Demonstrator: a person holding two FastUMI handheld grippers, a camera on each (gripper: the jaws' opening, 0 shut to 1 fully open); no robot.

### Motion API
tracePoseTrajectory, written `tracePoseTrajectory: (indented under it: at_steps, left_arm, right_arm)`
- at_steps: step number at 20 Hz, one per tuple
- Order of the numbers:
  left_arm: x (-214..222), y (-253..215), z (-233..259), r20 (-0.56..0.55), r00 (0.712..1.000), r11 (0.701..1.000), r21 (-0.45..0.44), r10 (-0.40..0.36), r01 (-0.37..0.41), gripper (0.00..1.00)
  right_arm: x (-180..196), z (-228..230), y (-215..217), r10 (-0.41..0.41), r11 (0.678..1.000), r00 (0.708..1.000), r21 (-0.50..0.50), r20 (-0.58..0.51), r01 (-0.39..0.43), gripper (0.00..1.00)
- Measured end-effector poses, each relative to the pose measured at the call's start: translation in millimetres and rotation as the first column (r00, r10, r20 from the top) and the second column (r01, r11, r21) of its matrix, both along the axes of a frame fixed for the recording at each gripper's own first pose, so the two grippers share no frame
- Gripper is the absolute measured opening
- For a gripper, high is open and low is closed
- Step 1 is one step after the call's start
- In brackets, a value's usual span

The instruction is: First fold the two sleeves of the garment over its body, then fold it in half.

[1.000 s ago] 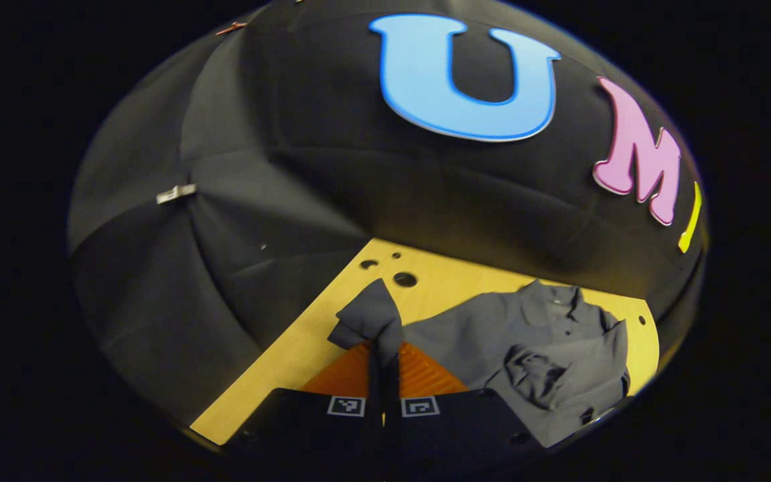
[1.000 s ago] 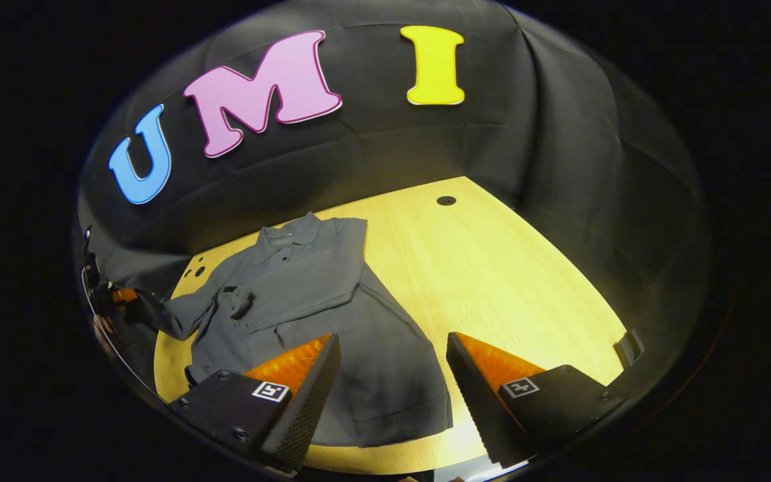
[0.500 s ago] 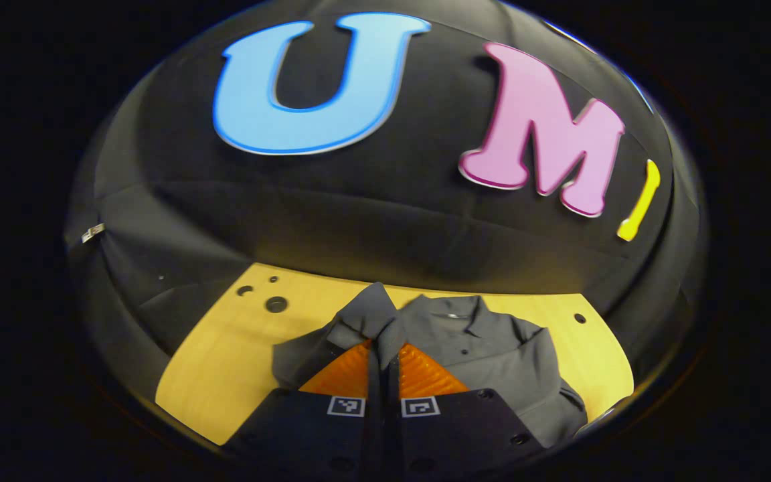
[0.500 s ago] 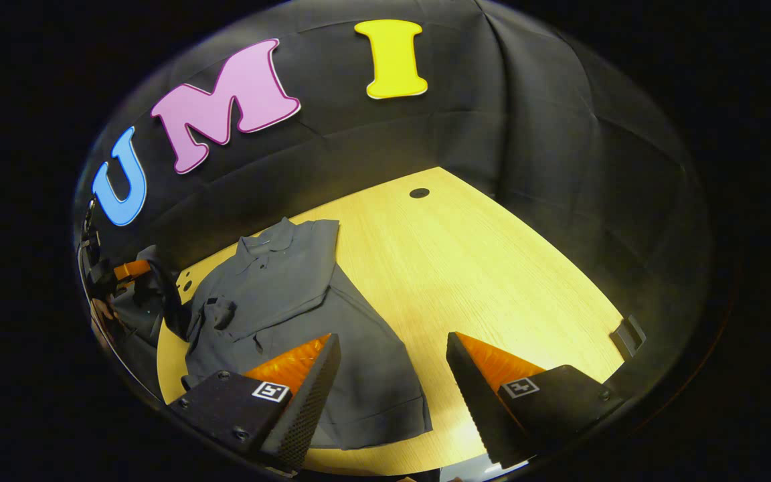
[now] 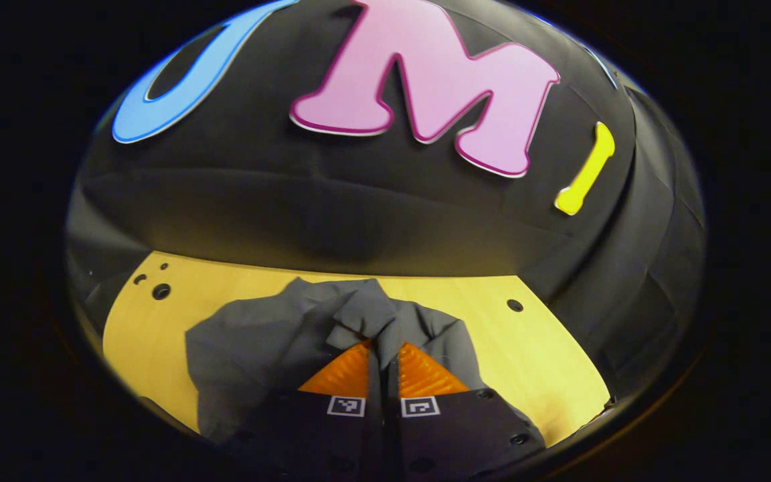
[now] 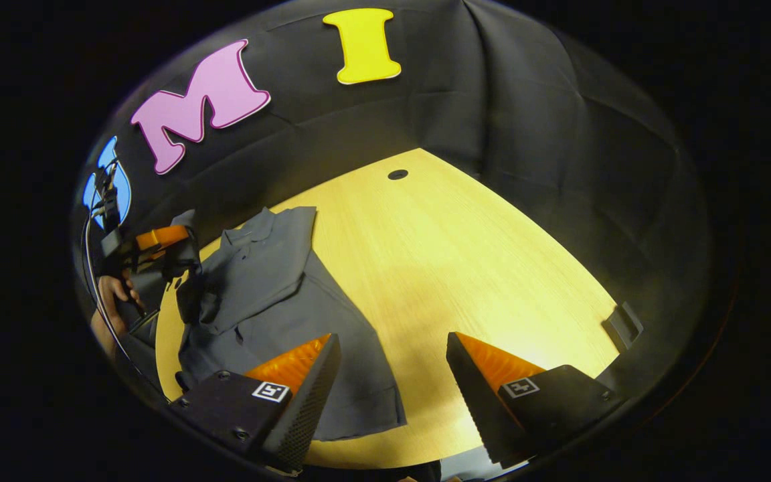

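Note:
A grey collared shirt [image 6: 278, 288] lies on the wooden table [image 6: 466, 268]. One sleeve [image 6: 292, 234] is folded across its chest. My left gripper [image 5: 383, 348] is shut on the cuff of the other sleeve [image 5: 365, 311], held above the shirt's body [image 5: 251, 348]. In the right gripper view the left gripper [image 6: 181, 244] hangs over the shirt's left side with a hand [image 6: 114, 291] behind it. My right gripper [image 6: 392, 348] stands open above the shirt's hem, nothing between its fingers.
The table has small round holes near its back left corner [image 5: 160, 291] and one at the back right [image 6: 397, 175]. Black cloth walls close in behind and to the sides. A dark clip [image 6: 623, 326] sits at the table's right edge.
My left gripper has carried the sleeve cuff from the table's left side in over the shirt's body. The right gripper stays open and has shifted slightly right.

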State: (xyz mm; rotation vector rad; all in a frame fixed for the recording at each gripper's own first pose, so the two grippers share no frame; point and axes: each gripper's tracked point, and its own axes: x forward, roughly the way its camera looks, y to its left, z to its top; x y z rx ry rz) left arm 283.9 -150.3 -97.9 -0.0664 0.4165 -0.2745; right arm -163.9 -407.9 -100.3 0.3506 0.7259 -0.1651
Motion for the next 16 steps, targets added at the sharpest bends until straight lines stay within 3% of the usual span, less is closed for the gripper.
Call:
tracePoseTrajectory:
  at_steps: [3, 7, 11, 14, 15, 16]
  left_arm:
    - [8, -35, -17, -0.025, 0.999, 0.999, 0.009, -0.047, 0.047, 0.05]
    - [17, -59, -44, -0.078, 0.996, 0.999, -0.01, -0.046, 0.045, 0.06]
    - [31, -55, -64, -0.096, 0.995, 0.999, 0.034, 0.009, -0.005, 0.09]
    - [35, -59, -69, -0.101, 0.995, 0.999, 0.033, 0.002, 0.001, 0.12]
    - [34, -58, -68, -0.097, 0.995, 0.999, 0.033, 0.002, 0.001, 0.23]
    - [33, -57, -67, -0.096, 0.995, 0.999, 0.032, 0.0, 0.003, 0.19]
  right_arm:
    - [-4, -5, -7, -0.008, 1.0, 1.0, 0.008, -0.02, 0.008, 0.99]
    - [-6, -9, -10, -0.004, 1.0, 0.999, 0.017, -0.038, 0.004, 0.99]
    - [-5, -15, -7, 0.035, 0.999, 0.997, 0.007, -0.065, -0.035, 0.99]
    - [1, -11, 1, 0.069, 0.998, 0.996, -0.003, -0.056, -0.069, 0.99]
    - [4, -9, 4, 0.08, 0.997, 0.996, -0.004, -0.05, -0.08, 0.99]
    - [7, -8, 8, 0.09, 0.996, 0.995, -0.004, -0.047, -0.091, 0.99]
